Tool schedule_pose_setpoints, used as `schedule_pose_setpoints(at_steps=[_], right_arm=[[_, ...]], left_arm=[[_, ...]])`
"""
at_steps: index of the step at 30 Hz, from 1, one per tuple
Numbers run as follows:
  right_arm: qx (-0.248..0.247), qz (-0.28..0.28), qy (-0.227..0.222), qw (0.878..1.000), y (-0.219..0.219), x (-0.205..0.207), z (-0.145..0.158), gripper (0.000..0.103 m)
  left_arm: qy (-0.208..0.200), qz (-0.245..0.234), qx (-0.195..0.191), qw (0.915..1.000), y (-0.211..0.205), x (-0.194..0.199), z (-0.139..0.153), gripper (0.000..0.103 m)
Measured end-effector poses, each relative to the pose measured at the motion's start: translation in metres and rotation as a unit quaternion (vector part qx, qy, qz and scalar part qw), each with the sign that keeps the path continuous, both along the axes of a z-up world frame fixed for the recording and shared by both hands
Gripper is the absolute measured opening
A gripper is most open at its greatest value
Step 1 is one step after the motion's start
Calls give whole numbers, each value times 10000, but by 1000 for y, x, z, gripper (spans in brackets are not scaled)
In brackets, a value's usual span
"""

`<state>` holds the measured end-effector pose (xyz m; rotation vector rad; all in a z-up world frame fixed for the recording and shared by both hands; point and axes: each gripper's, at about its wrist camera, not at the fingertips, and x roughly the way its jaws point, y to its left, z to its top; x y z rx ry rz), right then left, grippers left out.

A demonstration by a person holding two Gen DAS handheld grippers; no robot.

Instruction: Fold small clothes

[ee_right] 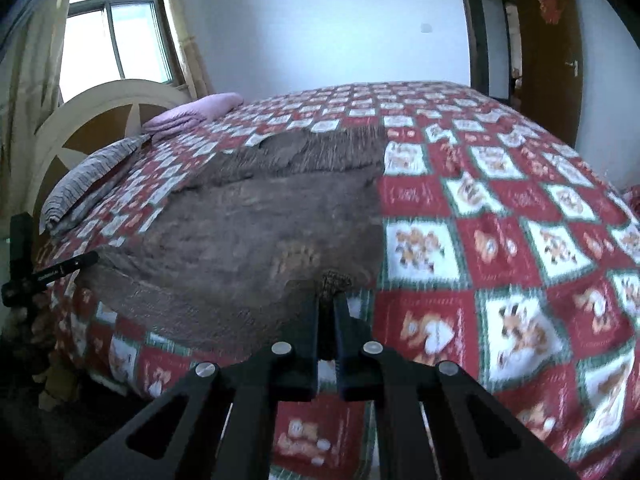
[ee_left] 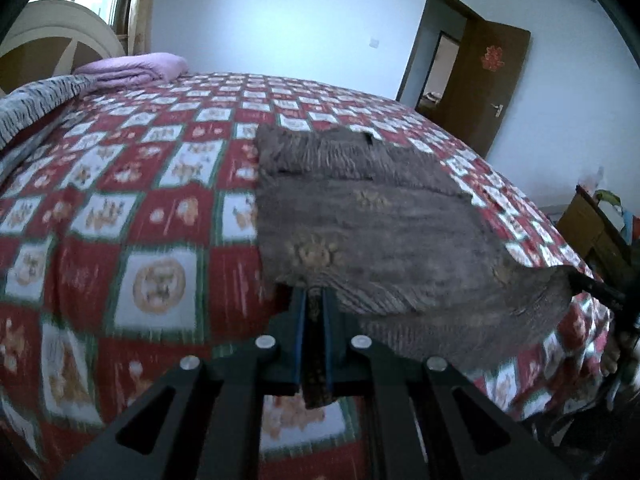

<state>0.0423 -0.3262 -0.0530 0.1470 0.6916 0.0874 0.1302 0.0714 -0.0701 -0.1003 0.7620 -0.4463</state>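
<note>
A small brown knitted garment (ee_left: 368, 224) with pale paw prints lies spread on the red, white and green checked bedspread (ee_left: 132, 184). My left gripper (ee_left: 315, 300) is shut on its near left hem corner, which is lifted off the bed. The garment also shows in the right wrist view (ee_right: 256, 220). My right gripper (ee_right: 327, 300) is shut on its near right hem corner. The other gripper's black finger shows at the garment's far corner in each view, at the right (ee_left: 592, 286) and at the left (ee_right: 60, 270).
A folded purple blanket (ee_left: 136, 66) and a grey striped pillow (ee_left: 36, 104) lie by the cream headboard (ee_right: 108, 120). A window (ee_right: 112, 36) is behind it. An open brown door (ee_left: 484, 84) and a wooden cabinet (ee_left: 588, 232) stand beyond the bed.
</note>
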Motion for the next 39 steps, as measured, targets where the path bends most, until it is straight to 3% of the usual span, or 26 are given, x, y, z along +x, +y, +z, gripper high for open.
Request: schedule_pose_setpoints(at_steps=[11,29,31,34,39], right_arm=[[-18,-30,-495,9988,-11,61,48,5],[-331,-136,-736,9966,-35,203,98,5],[-370,-154,-690,9968,-37,227,98,5],[-410,-176,-539,9976,-39,262,87,5],[-443,-271,-40,9986,-46,326,37,5]], left_arm=[[-322,97,95,9994,-12,50,38,8],[-703,276,547,9956,-50,182,81,8],[-719,289,756,9941,-57,203,76,8],[-433,339,963,9938,-65,240,51,8],[23,510,1394,9889,-82,289,-8,9]])
